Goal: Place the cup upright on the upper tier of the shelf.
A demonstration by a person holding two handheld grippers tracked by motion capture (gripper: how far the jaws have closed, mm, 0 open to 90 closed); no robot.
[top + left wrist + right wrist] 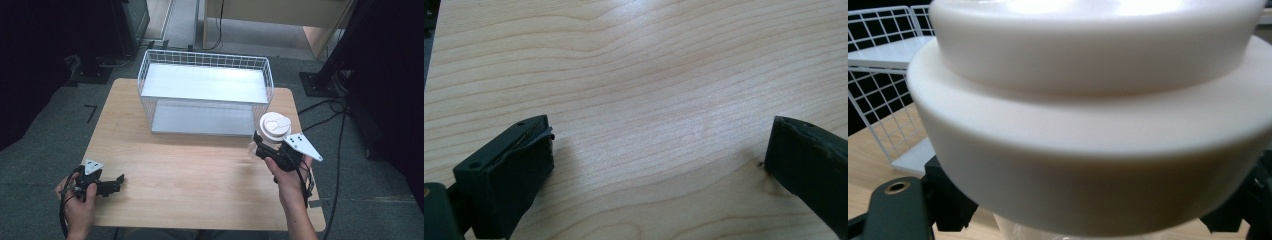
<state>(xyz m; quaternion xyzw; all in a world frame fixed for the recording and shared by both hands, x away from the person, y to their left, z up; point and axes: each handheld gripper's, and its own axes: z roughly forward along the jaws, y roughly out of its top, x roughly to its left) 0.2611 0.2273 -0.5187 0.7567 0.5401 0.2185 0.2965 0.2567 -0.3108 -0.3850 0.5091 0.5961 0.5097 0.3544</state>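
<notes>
A lidded cup gripped at the table's right edge, the wire rack waiting behind it.

The cup (274, 131), clear-bodied under a white stepped lid (1098, 110), sits near the right edge of the table (190, 175), just off the front right corner of the white wire rack (206, 92). The right gripper (270, 148) is clenched on the cup's body below the lid, jaws on either side, probably so the wide lid rim stops it slipping downward; whether the cup rests on the wood or is lifted I cannot tell. The rack's two shelves stand empty along the far edge, a likely destination. The left gripper (114, 184) hovers low near the front left corner, its jaws spread wide over bare wood in its own view, holding nothing, seemingly parked out of the way.
</notes>
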